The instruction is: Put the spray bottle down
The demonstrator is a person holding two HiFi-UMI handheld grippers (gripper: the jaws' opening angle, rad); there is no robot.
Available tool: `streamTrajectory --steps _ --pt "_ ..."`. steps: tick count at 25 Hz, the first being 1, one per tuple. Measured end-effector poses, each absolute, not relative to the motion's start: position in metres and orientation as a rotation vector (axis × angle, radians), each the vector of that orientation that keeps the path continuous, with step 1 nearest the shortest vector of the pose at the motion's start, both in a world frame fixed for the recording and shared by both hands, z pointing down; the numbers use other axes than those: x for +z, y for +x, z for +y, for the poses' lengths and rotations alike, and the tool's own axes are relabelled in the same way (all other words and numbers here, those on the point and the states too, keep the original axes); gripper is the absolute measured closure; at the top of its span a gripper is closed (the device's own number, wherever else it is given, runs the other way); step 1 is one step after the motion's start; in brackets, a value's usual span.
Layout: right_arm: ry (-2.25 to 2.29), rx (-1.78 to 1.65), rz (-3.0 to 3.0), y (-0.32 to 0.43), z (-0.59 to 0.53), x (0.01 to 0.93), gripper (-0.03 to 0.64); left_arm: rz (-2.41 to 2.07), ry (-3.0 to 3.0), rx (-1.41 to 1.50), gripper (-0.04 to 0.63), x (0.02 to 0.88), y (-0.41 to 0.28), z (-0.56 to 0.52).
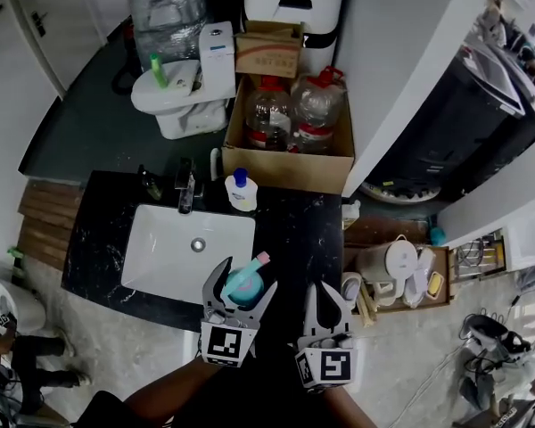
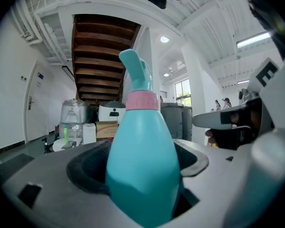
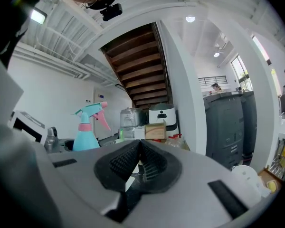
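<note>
A teal spray bottle (image 1: 242, 285) with a pink collar and trigger stands upright between the jaws of my left gripper (image 1: 246, 278), over the front right corner of the white sink (image 1: 165, 243). In the left gripper view the bottle (image 2: 141, 160) fills the middle, and the left gripper (image 2: 142, 177) is shut on its body. I cannot tell whether its base touches the counter. My right gripper (image 1: 325, 296) hovers just right of it above the black counter (image 1: 299, 230), shut with nothing between the jaws. The right gripper view shows the right gripper (image 3: 140, 150) with pads pressed together and the bottle (image 3: 85, 129) to its left.
A faucet (image 1: 186, 188) and a white pump bottle with a blue cap (image 1: 241, 190) stand behind the sink. Beyond them are a cardboard box (image 1: 290, 163) holding water jugs and a toilet (image 1: 178, 92). A low shelf with a kettle (image 1: 394, 261) sits right of the counter.
</note>
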State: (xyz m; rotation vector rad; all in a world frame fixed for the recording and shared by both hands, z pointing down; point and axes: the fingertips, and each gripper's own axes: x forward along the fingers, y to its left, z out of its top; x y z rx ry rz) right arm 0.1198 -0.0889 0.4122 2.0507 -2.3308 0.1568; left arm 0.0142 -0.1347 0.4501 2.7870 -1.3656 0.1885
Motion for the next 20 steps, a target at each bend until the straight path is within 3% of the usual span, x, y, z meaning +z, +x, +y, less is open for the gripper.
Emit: streamTrajectory --steps 20 --pt "1.903 0.311 -2.456 0.171 -0.188 0.451 0.601 -1.446 2.766 0.224 0.195 0.528 0.107 -0.272"
